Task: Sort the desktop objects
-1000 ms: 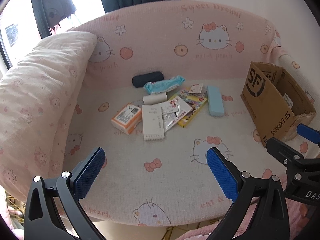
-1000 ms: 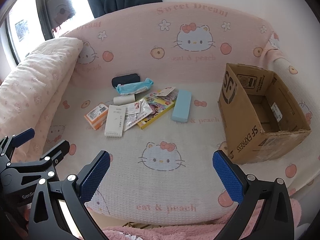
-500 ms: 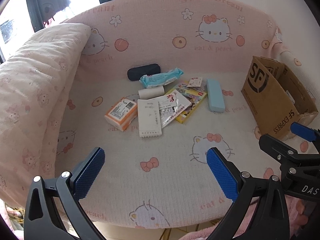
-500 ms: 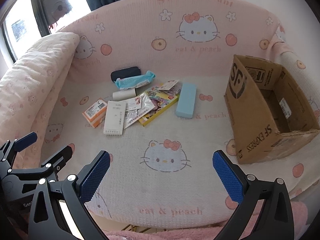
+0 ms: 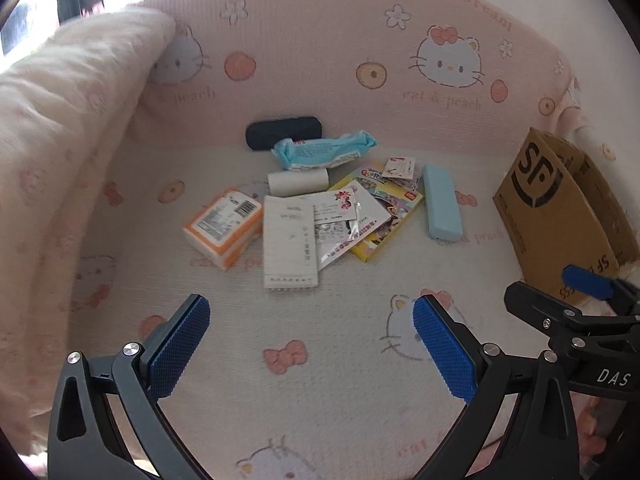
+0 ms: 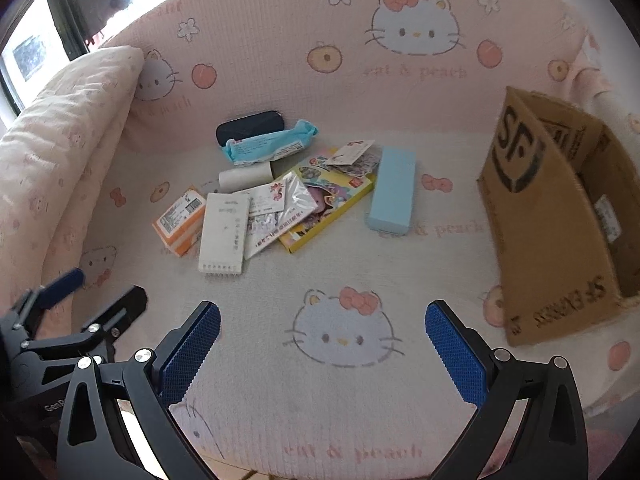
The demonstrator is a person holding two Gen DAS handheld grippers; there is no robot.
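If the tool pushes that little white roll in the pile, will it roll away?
Probably a bit. The white roll is a cylinder lying on its side, so a sideways nudge could set it rolling. The soft sheet and the blue wipes pack right behind it would likely stop it soon. It looks hollow, so probably light and squashable.

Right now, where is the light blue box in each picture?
Left wrist view: the blue box lies right of centre, just right of the yellow book.
Right wrist view: the blue box lies a little right of centre, again just right of the yellow book.
Shared landmark: the cardboard box stands farther right in both.
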